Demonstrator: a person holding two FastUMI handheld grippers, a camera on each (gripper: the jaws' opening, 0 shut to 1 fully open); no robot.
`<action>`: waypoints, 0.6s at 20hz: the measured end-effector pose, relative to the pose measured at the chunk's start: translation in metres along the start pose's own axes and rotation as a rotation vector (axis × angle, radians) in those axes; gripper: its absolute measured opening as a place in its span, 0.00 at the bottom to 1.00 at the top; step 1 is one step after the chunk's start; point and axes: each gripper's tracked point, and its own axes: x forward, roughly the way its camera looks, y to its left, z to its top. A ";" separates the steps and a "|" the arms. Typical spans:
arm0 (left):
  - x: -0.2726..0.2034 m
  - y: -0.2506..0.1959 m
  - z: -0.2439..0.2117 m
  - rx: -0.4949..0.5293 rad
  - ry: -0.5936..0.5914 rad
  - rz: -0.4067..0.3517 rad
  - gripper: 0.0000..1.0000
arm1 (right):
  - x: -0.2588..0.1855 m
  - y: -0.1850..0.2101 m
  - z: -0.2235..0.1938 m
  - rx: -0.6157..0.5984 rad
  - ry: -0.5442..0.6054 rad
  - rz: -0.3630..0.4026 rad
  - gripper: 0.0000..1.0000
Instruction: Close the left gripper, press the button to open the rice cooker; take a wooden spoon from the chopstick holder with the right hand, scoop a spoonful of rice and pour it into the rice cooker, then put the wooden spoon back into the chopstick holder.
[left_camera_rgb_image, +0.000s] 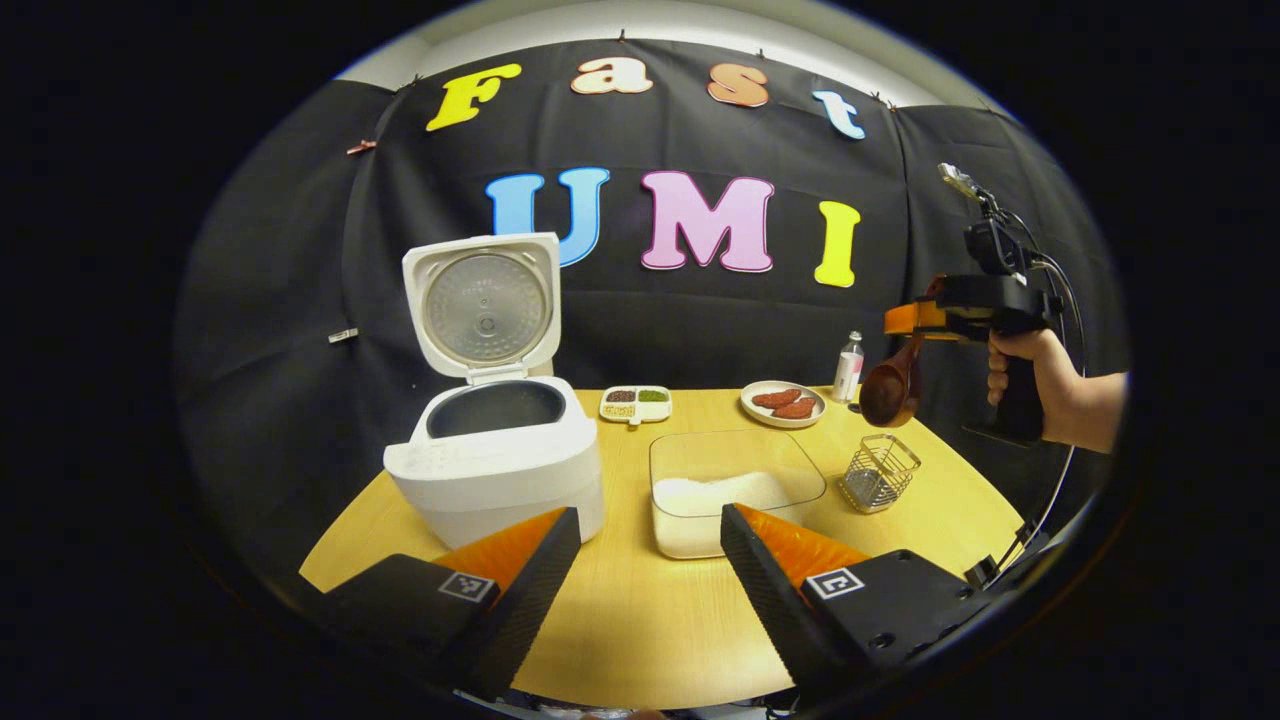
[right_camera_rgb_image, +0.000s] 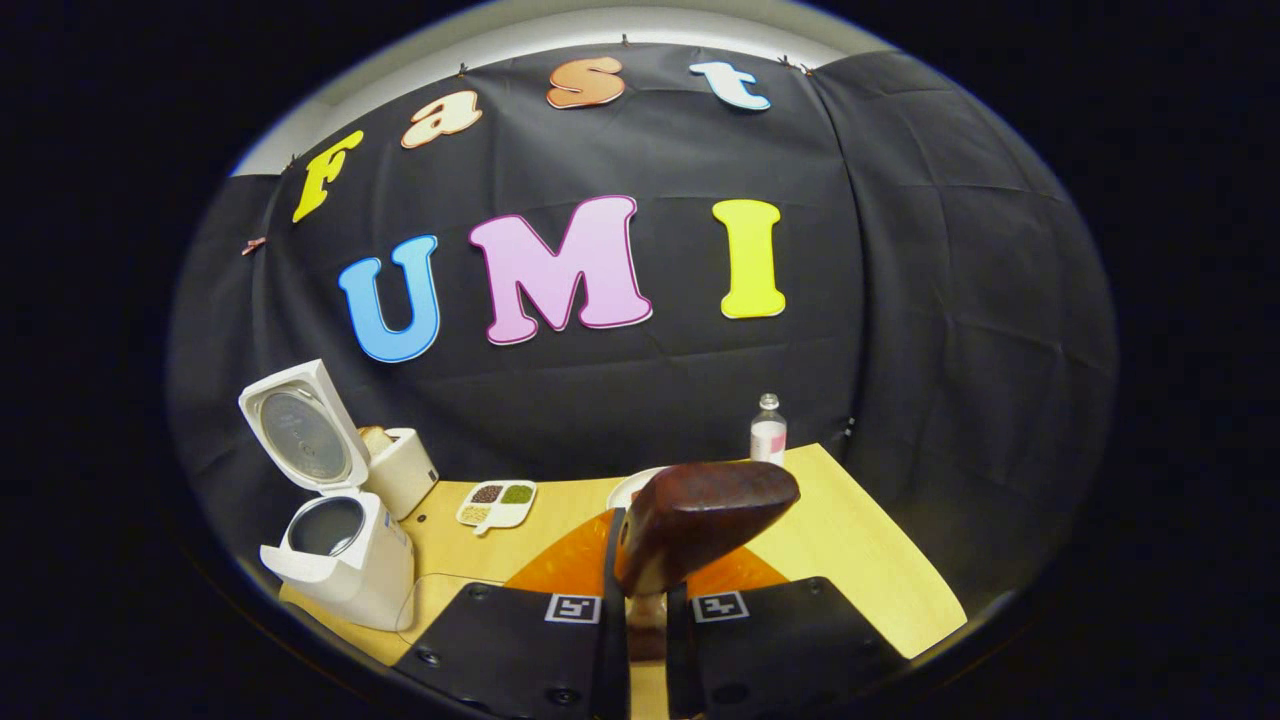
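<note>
The white rice cooker (left_camera_rgb_image: 497, 455) stands on the table's left with its lid (left_camera_rgb_image: 484, 305) up and the dark inner pot showing; it also appears as the rice cooker (right_camera_rgb_image: 340, 555) at the lower left of the right gripper view. My left gripper (left_camera_rgb_image: 650, 555) is open, low over the table's front edge. My right gripper (right_camera_rgb_image: 645, 600) is shut on the handle of the wooden spoon (right_camera_rgb_image: 700, 520). From the left gripper view, the wooden spoon (left_camera_rgb_image: 890, 390) hangs bowl-down above the wire chopstick holder (left_camera_rgb_image: 880, 472). A clear container of rice (left_camera_rgb_image: 725, 490) sits mid-table.
A divided white dish of grains (left_camera_rgb_image: 636, 402) and a plate with reddish pieces (left_camera_rgb_image: 783, 402) sit at the back of the table. A small bottle (left_camera_rgb_image: 849, 366) stands at the back right. A hand (left_camera_rgb_image: 1040, 380) holds the right gripper at the table's right side.
</note>
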 end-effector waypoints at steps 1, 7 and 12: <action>-0.002 0.009 -0.003 -0.016 0.001 -0.002 0.98 | 0.000 0.012 -0.002 0.001 0.002 0.010 0.18; -0.002 0.056 -0.020 -0.053 0.026 0.007 0.99 | 0.008 0.087 -0.030 -0.014 0.042 0.091 0.18; 0.001 0.078 -0.033 -0.058 0.040 0.010 0.96 | 0.031 0.117 -0.086 -0.070 0.109 0.128 0.18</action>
